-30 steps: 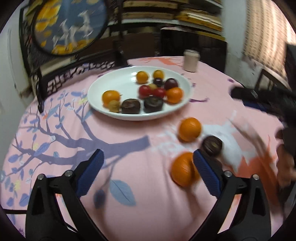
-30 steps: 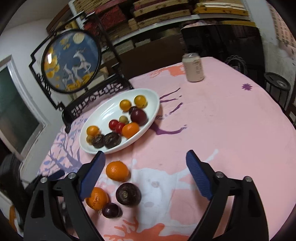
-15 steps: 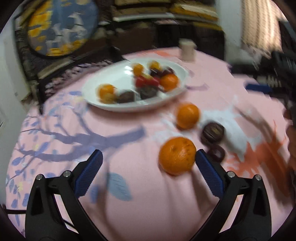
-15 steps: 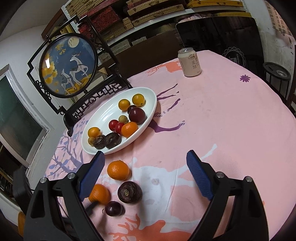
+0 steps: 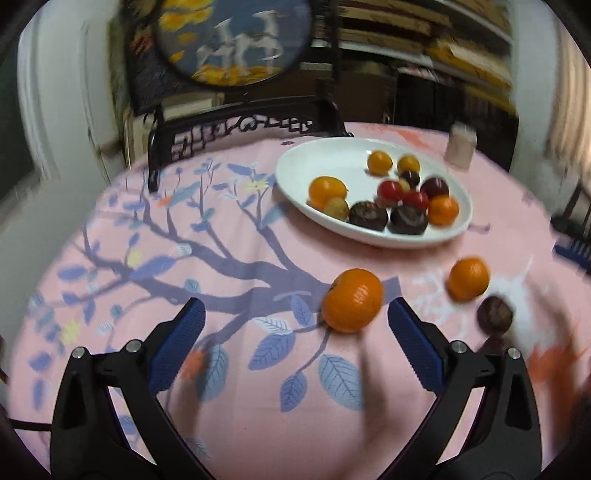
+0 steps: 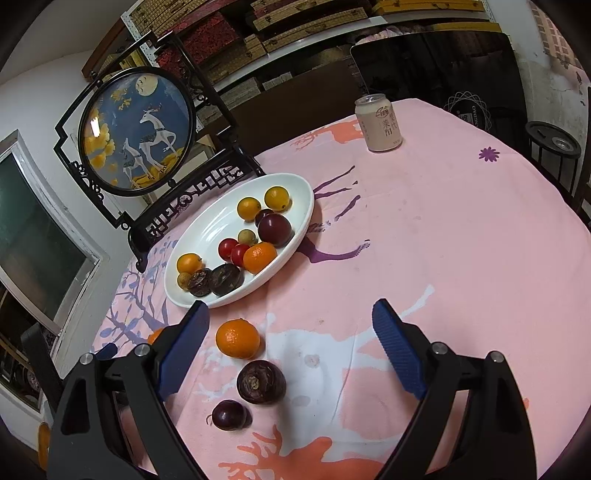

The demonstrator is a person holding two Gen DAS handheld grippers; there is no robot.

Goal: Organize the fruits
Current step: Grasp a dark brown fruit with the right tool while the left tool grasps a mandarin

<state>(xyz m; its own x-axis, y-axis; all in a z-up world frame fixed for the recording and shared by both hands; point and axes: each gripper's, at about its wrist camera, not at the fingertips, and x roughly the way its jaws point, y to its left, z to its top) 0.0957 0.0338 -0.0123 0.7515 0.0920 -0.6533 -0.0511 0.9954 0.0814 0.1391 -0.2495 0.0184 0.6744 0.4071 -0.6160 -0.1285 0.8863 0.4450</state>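
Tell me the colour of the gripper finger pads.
Blue, with a ribbed texture; the pads show sharpest in the right wrist view.

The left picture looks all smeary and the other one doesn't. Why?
Left wrist view: motion blur smears the plate, the can and the round deer screen. Right wrist view: sharp, so the can's lettering shows; both bend straight lines at the edges.

Home storeroom; tableclothed table [image 6: 461,229], deer screen [image 6: 138,127], stacked shelves [image 6: 295,22]

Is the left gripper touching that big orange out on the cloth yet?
Apart. In the left wrist view the orange lies ahead of the open left gripper, with pink cloth showing between it and the nearer pad.
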